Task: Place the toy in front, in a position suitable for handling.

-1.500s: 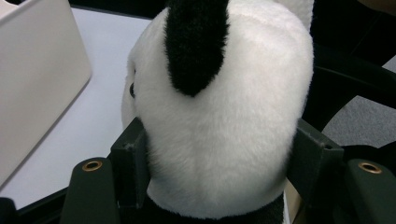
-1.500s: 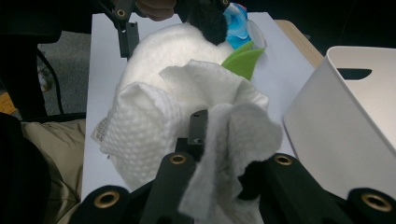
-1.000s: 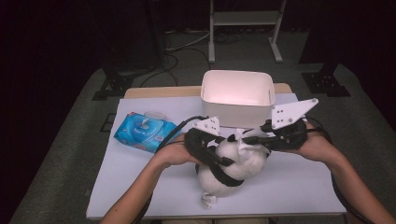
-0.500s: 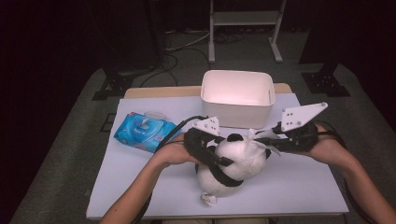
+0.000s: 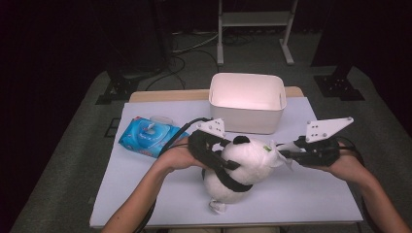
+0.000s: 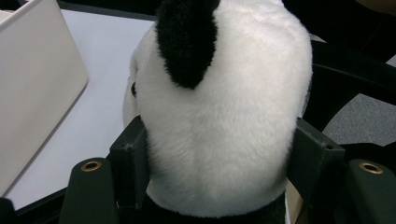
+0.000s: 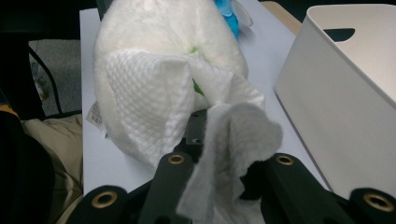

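**A:** Two grippers are working on one plush panda (image 5: 245, 160) here. The left gripper (image 6: 217, 168) is squeezing the panda's white head between its fingers (image 6: 133, 158), one finger pressing into each side of the fur, with the black ear poking up just above them.

**B:** Yep, and the right gripper (image 7: 224, 140) is pinching a white wipe (image 7: 219, 154). The wipe is bunching up around its fingers (image 7: 194, 133) and its far end is lying against the panda just ahead of the fingertips.

**A:** From the high view the panda is sitting on the white surface (image 5: 311, 194) between both sets of fingers, left ones wrapping its head, right ones reaching in from the other side.

**B:** The white bin (image 5: 247, 101) is standing just beyond the fingers, apart from the panda. The blue wipes pack (image 5: 148, 136) is lying out past the left hand (image 5: 177, 158).
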Available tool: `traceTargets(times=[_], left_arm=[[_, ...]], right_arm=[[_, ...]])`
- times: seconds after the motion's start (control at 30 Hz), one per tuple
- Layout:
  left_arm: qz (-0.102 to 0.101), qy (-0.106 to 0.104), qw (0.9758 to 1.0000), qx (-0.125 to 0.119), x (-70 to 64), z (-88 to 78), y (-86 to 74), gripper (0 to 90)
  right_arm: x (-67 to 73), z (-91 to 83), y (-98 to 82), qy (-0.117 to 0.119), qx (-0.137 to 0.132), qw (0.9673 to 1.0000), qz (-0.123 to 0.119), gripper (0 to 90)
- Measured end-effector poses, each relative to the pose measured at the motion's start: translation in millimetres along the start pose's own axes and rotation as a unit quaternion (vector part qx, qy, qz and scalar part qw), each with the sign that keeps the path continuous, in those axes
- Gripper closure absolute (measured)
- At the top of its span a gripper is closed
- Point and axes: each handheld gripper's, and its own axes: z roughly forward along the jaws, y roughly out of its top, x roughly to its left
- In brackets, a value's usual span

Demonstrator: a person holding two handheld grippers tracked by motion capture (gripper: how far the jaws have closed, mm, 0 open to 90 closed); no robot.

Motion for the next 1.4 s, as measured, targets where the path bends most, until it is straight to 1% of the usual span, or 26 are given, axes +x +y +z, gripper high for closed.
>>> traceTargets(times=[0.07, 0.23, 0.3, 0.4, 0.5, 0.53, 0.63, 0.7, 0.8, 0.87, 0.9, 0.93, 0.97, 1.03, 1.1, 1.13, 1.2, 1.3, 1.37, 1.4], left_arm=[[-0.001, 0.001, 1.0000, 0.002, 0.6, -2.6, 0.2, 32.6], [-0.005, 0.002, 1.0000, 0.003, 1.7, -7.2, -1.3, 32.7], [-0.003, 0.003, 1.0000, 0.004, 0.5, -7.8, 0.6, 32.7], [0.003, 0.003, 1.0000, 0.008, -0.4, -8.0, 5.5, 32.8], [0.005, 0.002, 0.9999, 0.013, -1.8, -6.0, 10.1, 32.9], [0.009, 0.000, 0.9998, 0.019, -1.7, -4.7, 11.3, 32.8], [0.014, -0.004, 0.9995, 0.027, -3.8, 4.0, 14.1, 32.8], [0.020, -0.007, 0.9994, 0.026, -4.8, 10.1, 17.0, 32.8], [0.024, -0.011, 0.9991, 0.032, -6.2, 18.9, 20.4, 32.8], [0.025, -0.013, 0.9992, 0.029, -7.3, 22.3, 21.0, 32.8], [0.019, -0.012, 0.9993, 0.030, -6.9, 23.3, 20.7, 32.8], [0.015, -0.011, 0.9994, 0.031, -6.6, 23.5, 19.8, 32.7], [0.013, -0.010, 0.9995, 0.026, -6.4, 22.7, 18.7, 32.8], [0.011, -0.012, 0.9997, 0.019, -6.1, 20.5, 17.3, 33.3], [0.009, -0.011, 0.9998, 0.015, -5.2, 17.2, 18.0, 34.2], [0.012, -0.009, 0.9998, 0.013, -5.2, 15.3, 19.1, 34.6], [0.012, -0.005, 0.9998, 0.017, -5.4, 11.3, 21.6, 35.4], [0.016, 0.001, 0.9996, 0.022, -4.9, 4.3, 26.1, 35.8], [0.018, 0.007, 0.9995, 0.027, -3.3, 2.0, 26.9, 35.9], [0.017, 0.010, 0.9993, 0.031, -2.8, 3.9, 25.4, 35.8]], right_arm=[[0.6, -1.3, -1.8, 0.001, -0.003, 1.0000, 0.003, 77.6], [3.4, 0.0, -5.3, -0.002, 0.001, 1.0000, 0.000, 77.6], [3.4, -1.1, -4.1, 0.003, -0.006, 1.0000, 0.002, 77.6], [3.4, -3.7, 2.6, 0.001, -0.010, 0.9999, -0.005, 77.6], [4.8, -6.9, 15.6, 0.003, -0.014, 0.9997, -0.018, 77.6], [4.9, -7.4, 19.0, 0.003, -0.015, 0.9996, -0.023, 77.6], [5.3, -7.6, 33.8, 0.008, -0.024, 0.9991, -0.034, 77.7], [7.2, -5.4, 45.5, 0.011, -0.021, 0.9986, -0.048, 77.7], [11.5, 3.5, 62.1, 0.013, 0.004, 0.9971, -0.075, 77.7], [11.7, 7.5, 67.3, 0.015, 0.013, 0.9966, -0.080, 77.7], [11.3, 10.0, 68.1, 0.013, 0.022, 0.9961, -0.084, 77.7], [10.6, 12.2, 67.1, 0.012, 0.027, 0.9961, -0.084, 77.7], [9.9, 13.3, 64.9, 0.011, 0.027, 0.9965, -0.079, 77.7], [8.9, 13.0, 60.1, 0.015, 0.014, 0.9974, -0.069, 77.8], [8.7, 12.1, 59.1, 0.013, 0.003, 0.9978, -0.065, 77.8], [8.5, 11.4, 59.7, 0.014, -0.003, 0.9979, -0.063, 77.8], [9.0, 10.6, 61.9, 0.012, -0.011, 0.9979, -0.062, 77.8], [8.5, 9.7, 63.9, 0.008, -0.013, 0.9977, -0.067, 77.8], [7.2, 10.5, 61.3, 0.007, -0.008, 0.9980, -0.062, 77.7], [6.8, 11.3, 59.5, 0.005, -0.003, 0.9981, -0.062, 77.7]])
